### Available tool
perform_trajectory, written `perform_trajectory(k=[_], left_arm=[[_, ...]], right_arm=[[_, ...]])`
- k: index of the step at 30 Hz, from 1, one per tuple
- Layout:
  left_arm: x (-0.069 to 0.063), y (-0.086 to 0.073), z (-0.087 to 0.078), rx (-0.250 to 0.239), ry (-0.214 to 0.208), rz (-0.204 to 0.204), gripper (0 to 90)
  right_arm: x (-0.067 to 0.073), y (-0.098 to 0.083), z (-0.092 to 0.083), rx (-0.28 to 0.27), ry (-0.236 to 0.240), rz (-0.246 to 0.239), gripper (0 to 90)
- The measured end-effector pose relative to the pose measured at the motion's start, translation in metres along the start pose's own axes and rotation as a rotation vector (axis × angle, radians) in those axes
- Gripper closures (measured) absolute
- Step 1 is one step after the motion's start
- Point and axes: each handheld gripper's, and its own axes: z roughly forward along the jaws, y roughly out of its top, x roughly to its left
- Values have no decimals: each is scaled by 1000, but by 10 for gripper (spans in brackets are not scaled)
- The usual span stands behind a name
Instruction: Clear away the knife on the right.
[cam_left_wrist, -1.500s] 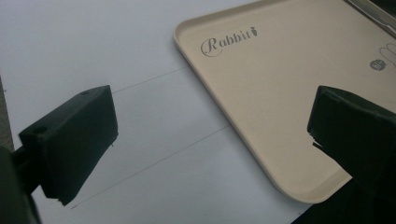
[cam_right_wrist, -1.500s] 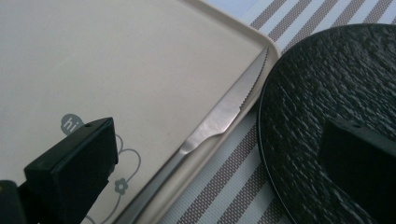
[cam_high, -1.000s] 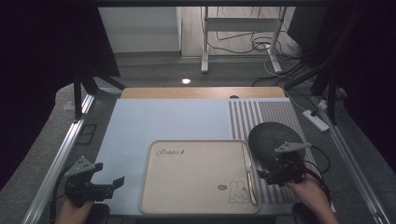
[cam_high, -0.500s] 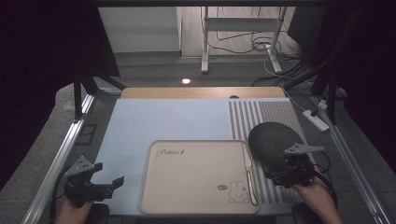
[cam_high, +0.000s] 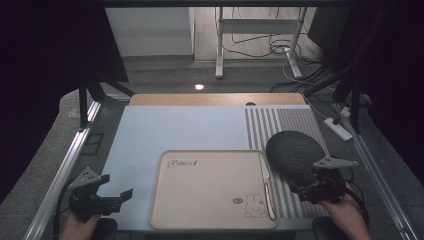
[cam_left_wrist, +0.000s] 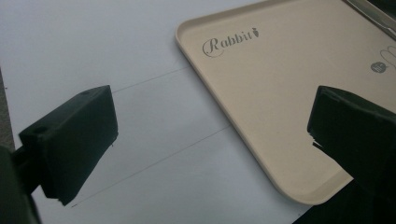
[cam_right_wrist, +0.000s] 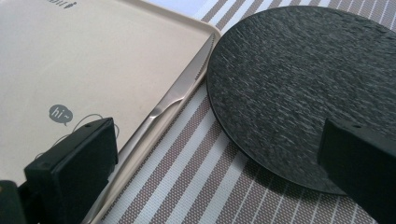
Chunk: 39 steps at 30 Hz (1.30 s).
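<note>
Dim, dark surroundings; table evenly lit

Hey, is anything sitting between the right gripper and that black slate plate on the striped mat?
Nothing visible. The right gripper is open at the near edge of the black plate; a knife lies off to the side along the tray's rim, not in the path.

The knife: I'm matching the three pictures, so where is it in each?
High view: knife along the tray's right rim.
Left gripper view: top right corner, probably its tip.
Right gripper view: centre, between tray and black plate.
Shared landmark: the tray.
</note>
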Motion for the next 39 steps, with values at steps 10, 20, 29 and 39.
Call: perform_trajectory(k=[10,20,29,39], left_arm=[[0,0,0,1,1,0,17],[0,0,0,3,3,3,17],[0,0,0,4,3,4,17],[-1,1,1,5,4,4,17]], right_arm=[[-2,-5,-9,-2,-24,-1,0],[-4,-11,-17,-14,-38,14,0],[-4,-14,-21,-7,-51,12,0],[-6,-16,-22,7,-44,18,0]])
